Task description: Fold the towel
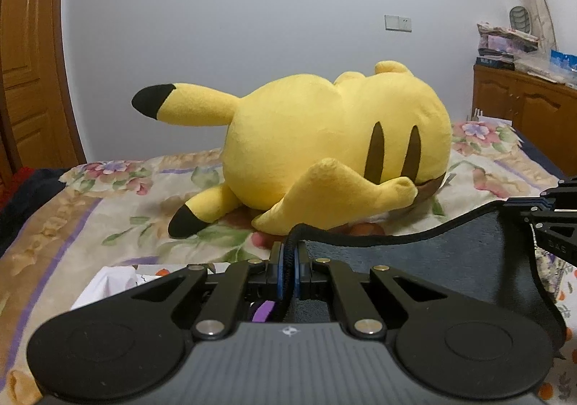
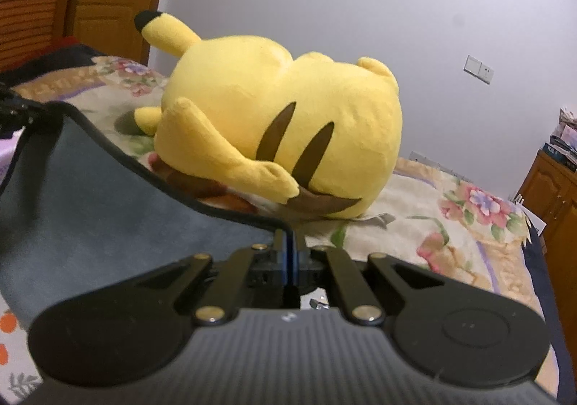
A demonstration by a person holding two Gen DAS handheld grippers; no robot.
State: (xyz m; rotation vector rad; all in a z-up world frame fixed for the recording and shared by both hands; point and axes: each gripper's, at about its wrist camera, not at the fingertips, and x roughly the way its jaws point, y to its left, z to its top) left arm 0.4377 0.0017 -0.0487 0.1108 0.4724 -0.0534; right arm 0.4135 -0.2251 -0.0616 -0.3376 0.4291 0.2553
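A dark blue-grey towel (image 1: 432,261) with a black hem hangs stretched between my two grippers above the bed. My left gripper (image 1: 287,261) is shut on the towel's left corner, the hem bunched between its blue pads. My right gripper shows at the right edge of the left wrist view (image 1: 533,207), shut on the other corner. In the right wrist view the towel (image 2: 90,196) spreads to the left, and my right gripper (image 2: 288,253) is shut on its corner. The left gripper (image 2: 14,113) shows at the far left there.
A big yellow plush toy (image 1: 324,149) lies on the floral bedspread (image 1: 108,217) just beyond the towel; it also shows in the right wrist view (image 2: 281,131). A wooden door (image 1: 25,62) stands left. A wooden cabinet (image 1: 523,109) with clutter stands right.
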